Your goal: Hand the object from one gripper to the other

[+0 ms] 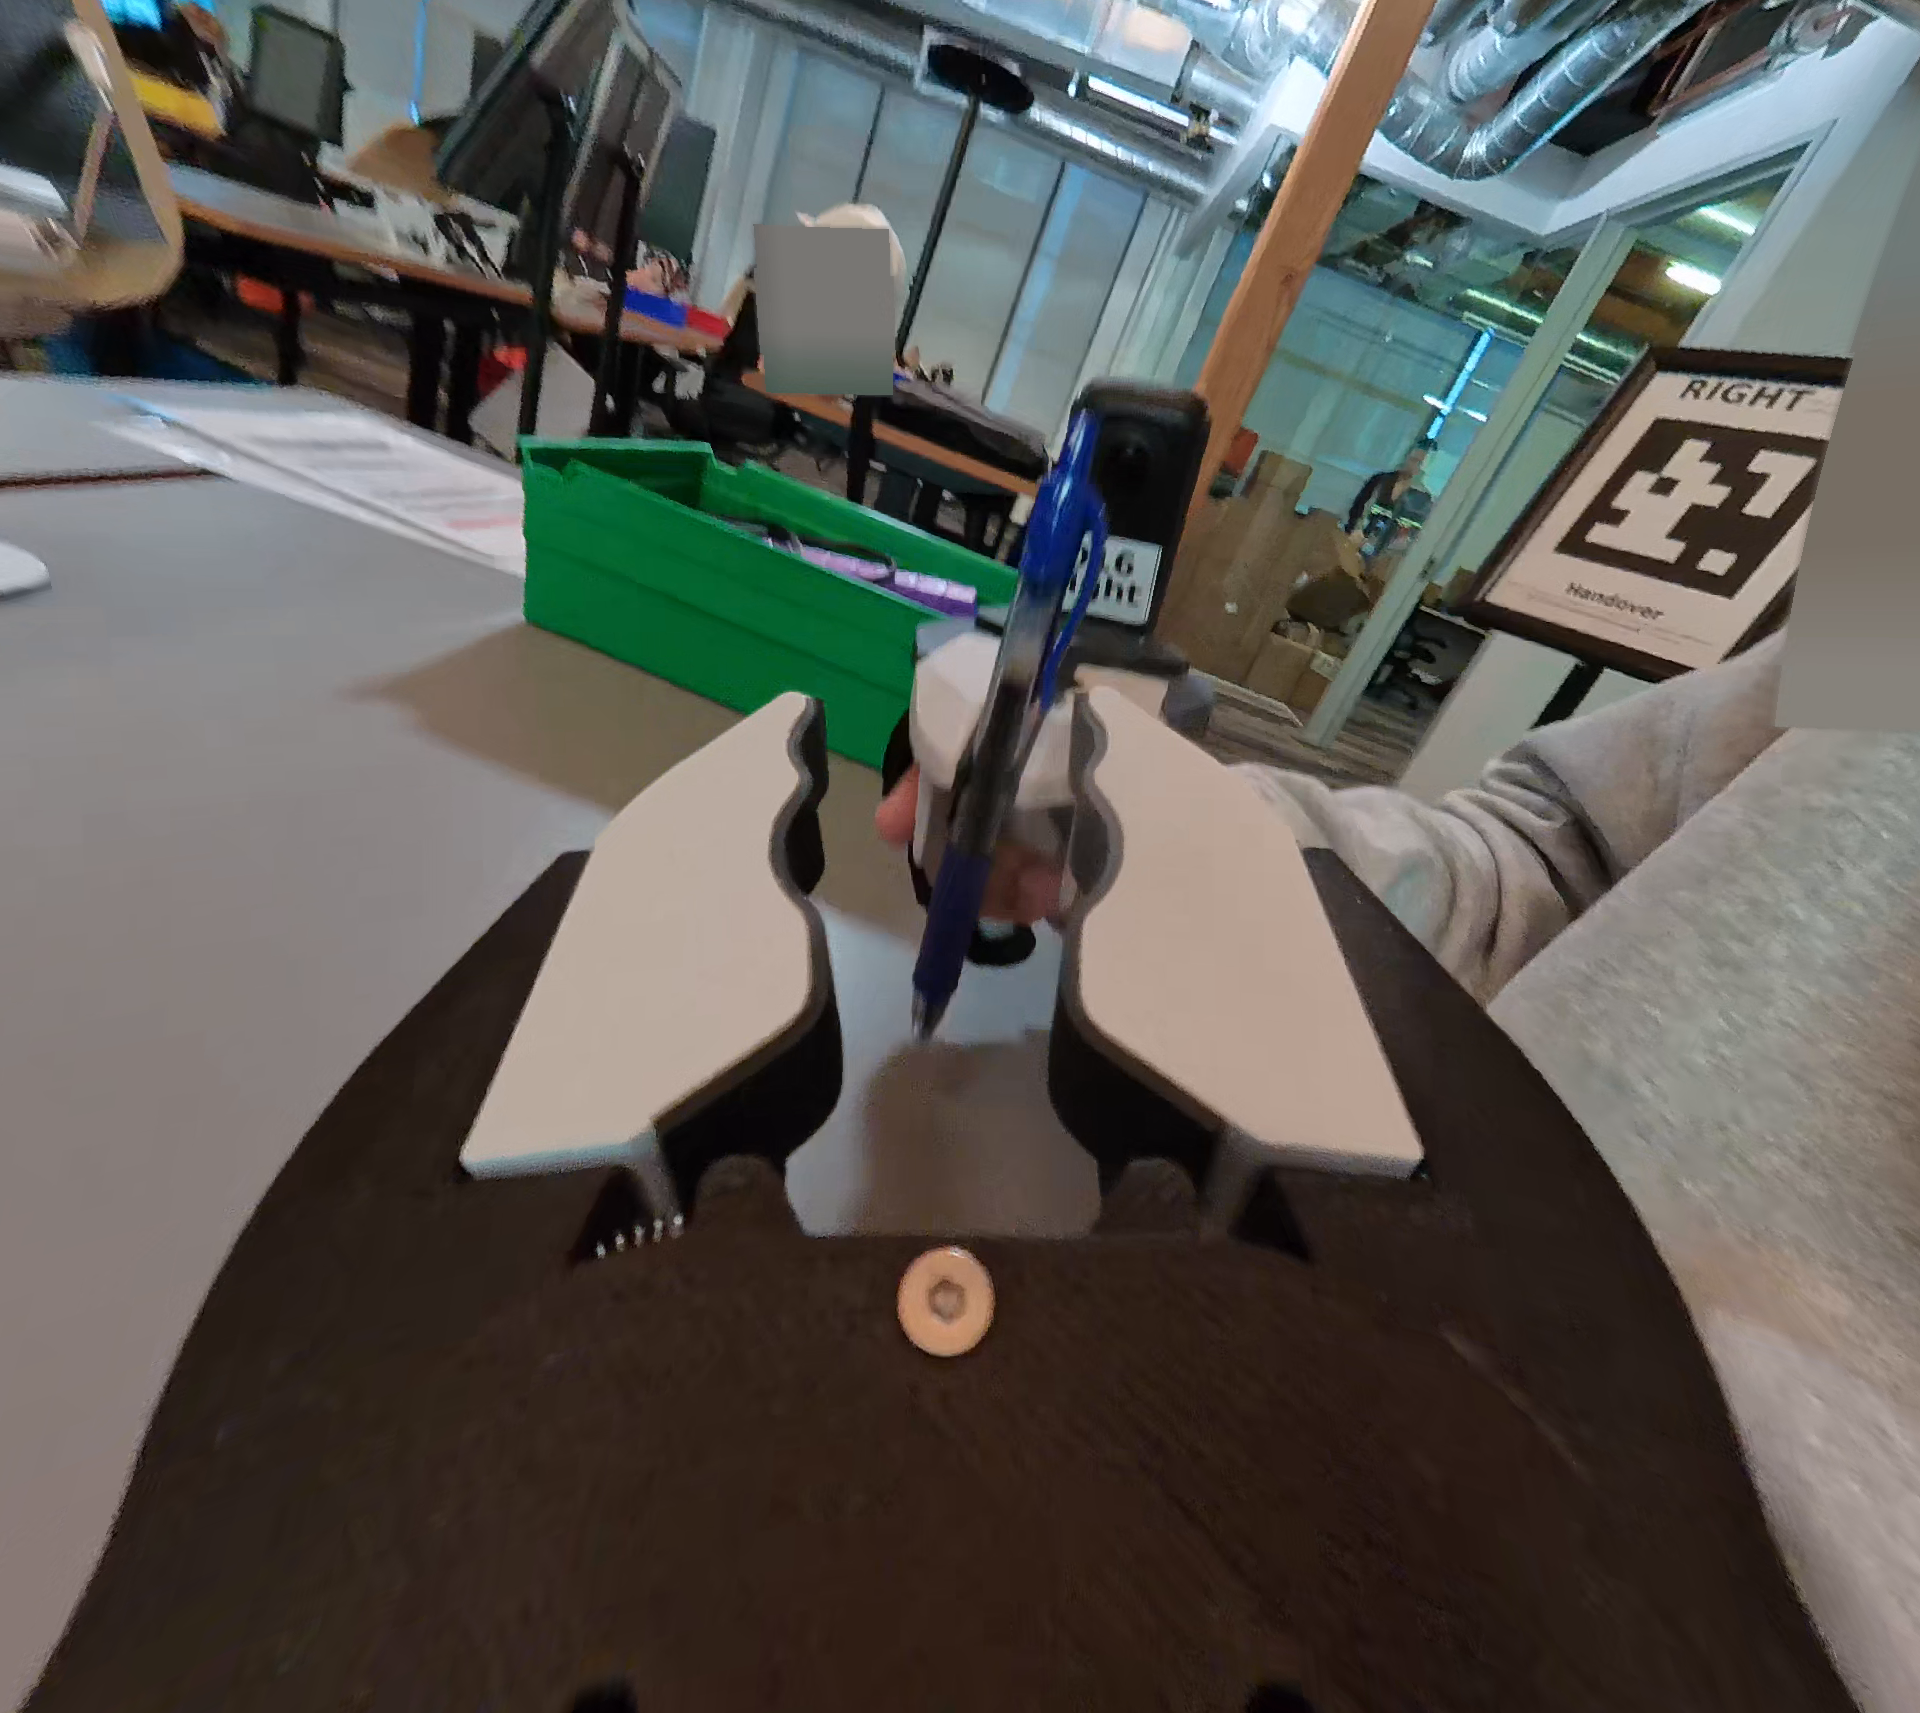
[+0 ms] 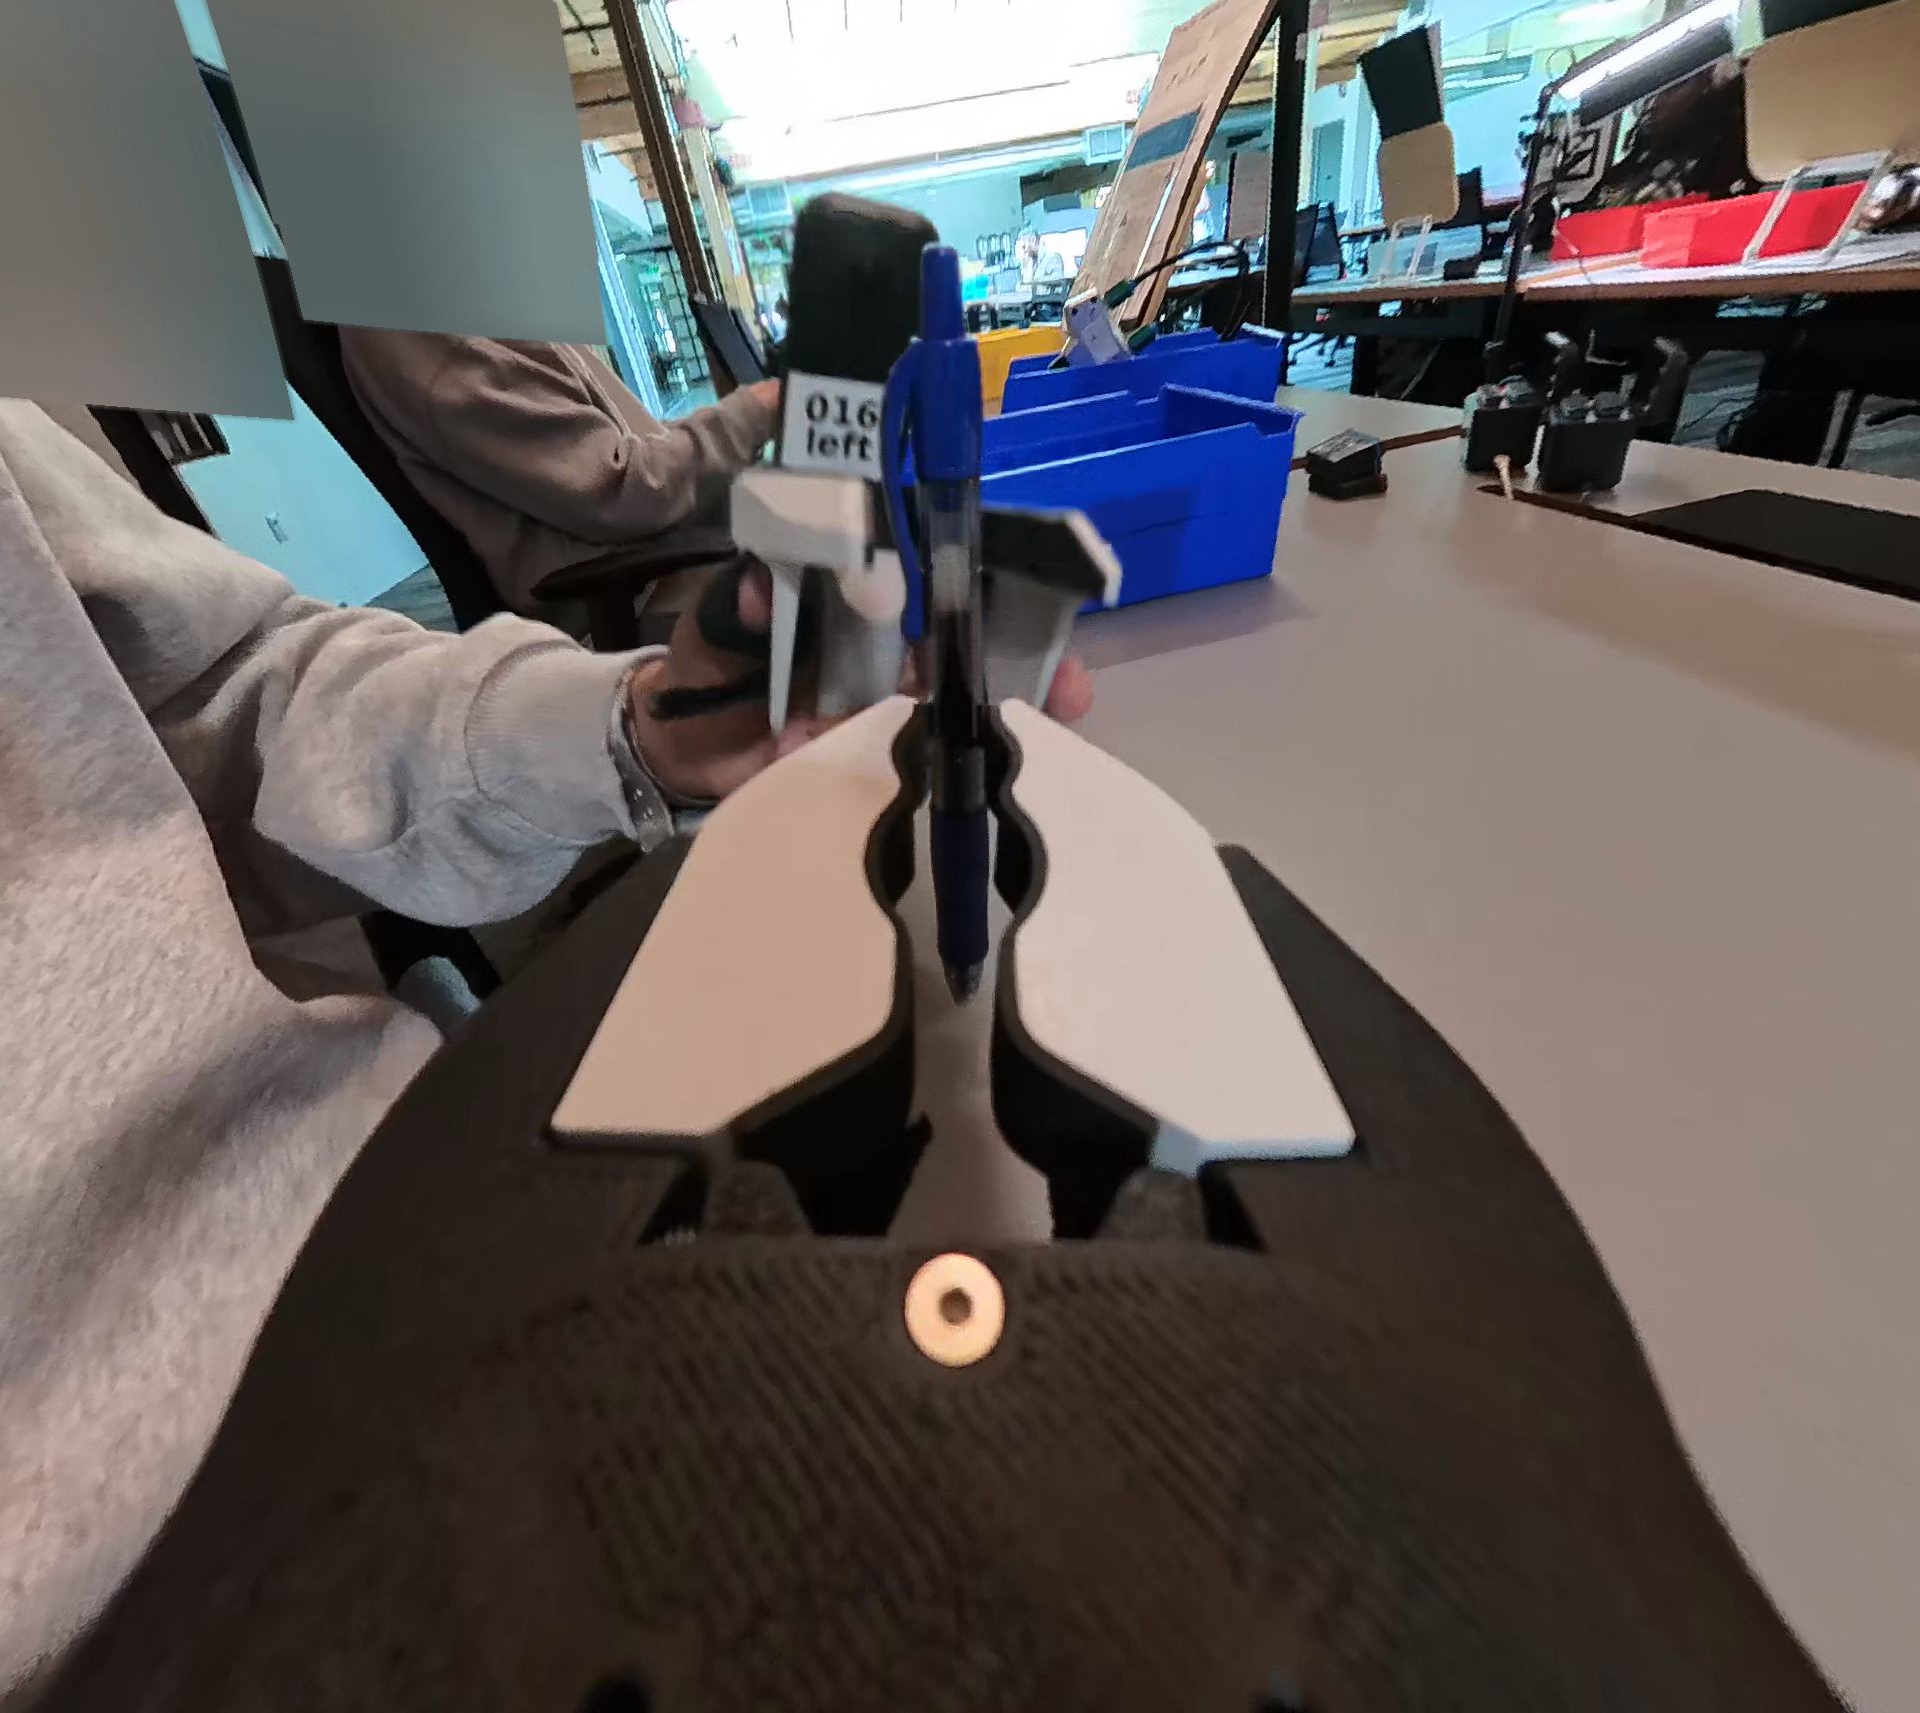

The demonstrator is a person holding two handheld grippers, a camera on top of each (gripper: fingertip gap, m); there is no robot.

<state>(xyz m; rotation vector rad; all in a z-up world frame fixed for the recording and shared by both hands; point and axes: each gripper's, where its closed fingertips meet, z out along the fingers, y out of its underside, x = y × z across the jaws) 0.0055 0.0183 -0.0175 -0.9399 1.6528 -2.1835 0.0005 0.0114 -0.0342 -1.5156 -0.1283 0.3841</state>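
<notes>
Two tongs meet mid-air above surface [image 2: 1455, 832]. Right tongs [image 2: 957, 733] clamp blue pen [image 2: 954, 583] upright; left tongs [image 1: 948, 728] wide around it. Close left squarely before right releases.

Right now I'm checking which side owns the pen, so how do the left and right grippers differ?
The right gripper is shut on the blue pen, fingers pinching its barrel; the left gripper stands open, and the pen sits in its gap without plain contact. The right gripper's fingers nearly meet; the left gripper's are spread wide. Both have white fingers on a black body, face each other and hover above the grey table.
</notes>
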